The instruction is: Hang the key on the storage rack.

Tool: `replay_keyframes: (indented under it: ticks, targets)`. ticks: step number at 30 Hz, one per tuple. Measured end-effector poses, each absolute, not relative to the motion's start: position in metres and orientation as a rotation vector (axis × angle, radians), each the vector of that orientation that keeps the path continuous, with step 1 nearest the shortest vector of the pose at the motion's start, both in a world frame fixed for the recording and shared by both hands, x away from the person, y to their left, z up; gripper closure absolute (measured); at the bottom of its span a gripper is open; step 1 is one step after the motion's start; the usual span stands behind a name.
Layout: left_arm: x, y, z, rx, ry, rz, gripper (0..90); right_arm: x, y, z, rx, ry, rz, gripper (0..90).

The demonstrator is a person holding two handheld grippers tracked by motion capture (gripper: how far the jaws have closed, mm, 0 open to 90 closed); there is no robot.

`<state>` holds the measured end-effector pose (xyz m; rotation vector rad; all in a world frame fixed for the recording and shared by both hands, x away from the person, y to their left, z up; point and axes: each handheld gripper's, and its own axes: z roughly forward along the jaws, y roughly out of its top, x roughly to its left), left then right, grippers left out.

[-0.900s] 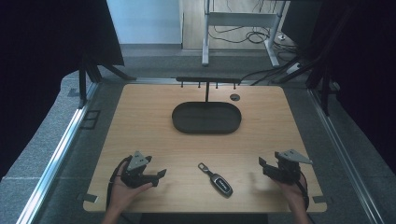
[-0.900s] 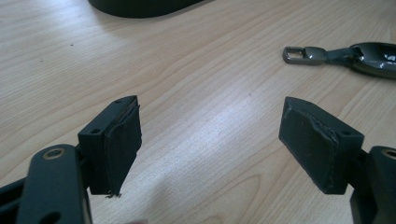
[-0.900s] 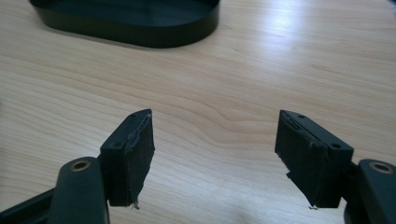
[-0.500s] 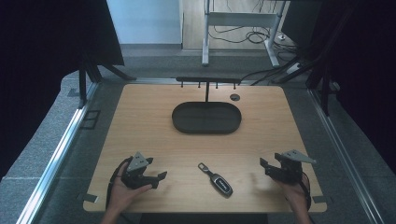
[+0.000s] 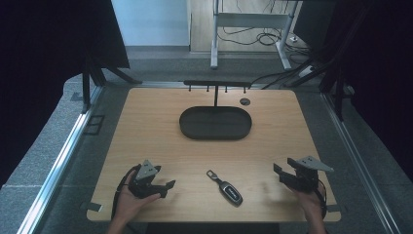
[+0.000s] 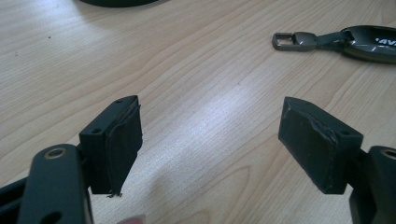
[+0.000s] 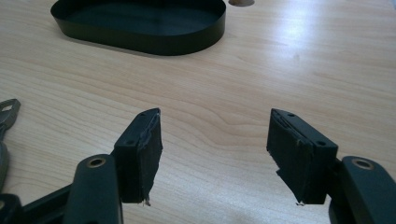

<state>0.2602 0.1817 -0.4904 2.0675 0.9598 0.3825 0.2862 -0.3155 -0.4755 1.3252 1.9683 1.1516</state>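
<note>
1. Key fob (image 5: 226,186) lay flat on the wooden table (image 5: 146,122), near the front edge, roughly midway btwn the two grippers, touching neither.
2. Fob's metal loop end pointed away from the person and to the left; the dark body sat nearer the front edge.
3. Left gripper (image 5: 168,186) was held just above the table at front left, jaws spread wide, nothing btwn them. In the left gripper view (image 6: 210,140) bare wood showed btwn the pads; the fob (image 6: 345,41) lay ahead and to the right, well clear.
4. Right gripper (image 5: 278,171) sat at front right, jaws also spread wide and empty, aimed inward toward the table's middle. In the right gripper view (image 7: 215,144) only bare wood lay btwn the pads; fob's loop (image 7: 7,114) showed at the left edge.
5. Black oval tray (image 5: 186,127) stood at mid-table, farther back, well apart from fob and both grippers; looked empty.
</note>
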Motion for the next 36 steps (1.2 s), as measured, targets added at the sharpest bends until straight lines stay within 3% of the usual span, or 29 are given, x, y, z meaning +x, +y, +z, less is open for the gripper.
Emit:
replay_keyframes:
  ticks: [36]
  targets:
    - [0.258, 0.18, -0.489, 2.072, 0.944, 0.383, 23.0, 0.275, -0.282, -0.441, 1.219, 2.088, 1.2, 42.5]
